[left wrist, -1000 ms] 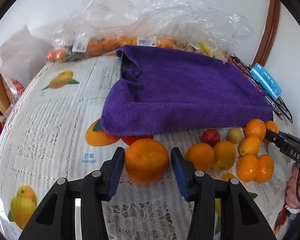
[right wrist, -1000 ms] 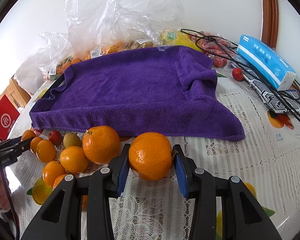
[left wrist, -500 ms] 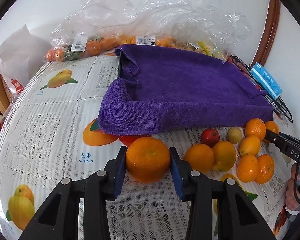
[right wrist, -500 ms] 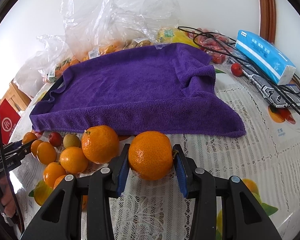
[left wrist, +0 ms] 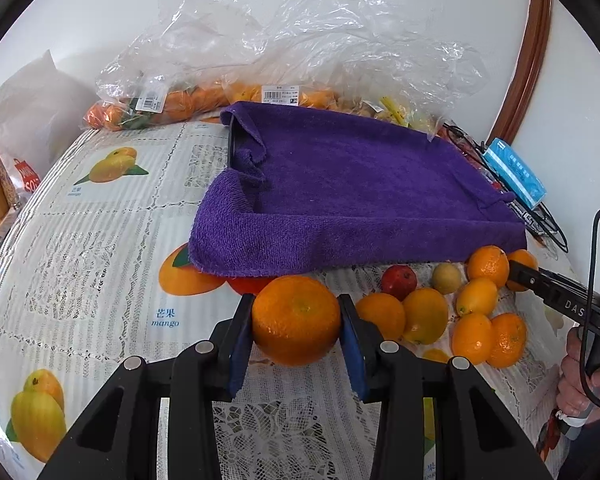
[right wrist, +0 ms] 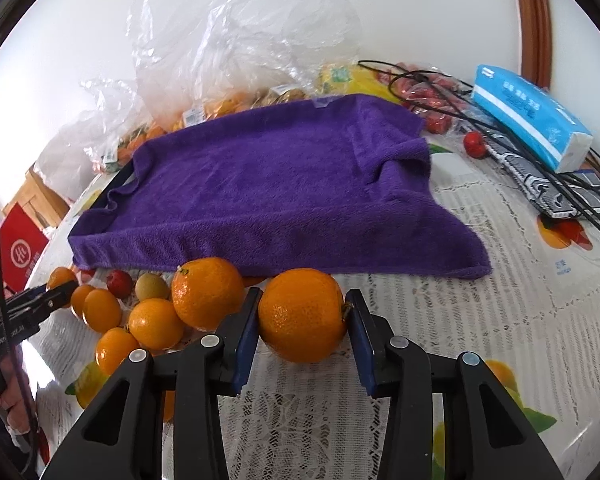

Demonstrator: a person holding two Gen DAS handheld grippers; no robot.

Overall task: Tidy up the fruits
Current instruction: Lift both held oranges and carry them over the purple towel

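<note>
**Both grippers pinching an orange each, at the towel's near edge**

Left gripper [left wrist: 297,322]: blue fingers [left wrist: 240,344] pressed on both sides of an orange [left wrist: 296,319]. Right gripper [right wrist: 302,326]: same, fingers [right wrist: 247,336] clamped on a second orange [right wrist: 302,314], stem end against the right-hand pad. Can't tell whether either orange rests on the table [left wrist: 80,248] or is lifted; the undersides are hidden by the gripper bodies.

Loose fruit pile [left wrist: 452,308] lies between the two grippers: small oranges, one red fruit [left wrist: 399,278], one pale green-brown fruit [left wrist: 447,278]. The fruits touch each other, and some are half hidden behind their neighbours. In the right wrist view a large orange [right wrist: 207,294] sits just beside the left finger; contact unclear.

Each gripper shows in the other's view only as a black tip at the frame edge, overlapping the outer fruit of the pile. The grip isn't visible from there.

Purple towel [left wrist: 352,188] lies just beyond the held oranges, draped over something dark and rimmed. Only a corner edge [left wrist: 231,142] shows, so I can't identify it.

Behind the towel: crumpled clear bags [left wrist: 300,56] with orange fruit inside, labels unreadable. To the right: blue tissue pack [right wrist: 530,116], black cables [right wrist: 452,92], and a patterned flat thing under them, mostly covered. Tablecloth has lace and printed mangoes.
</note>
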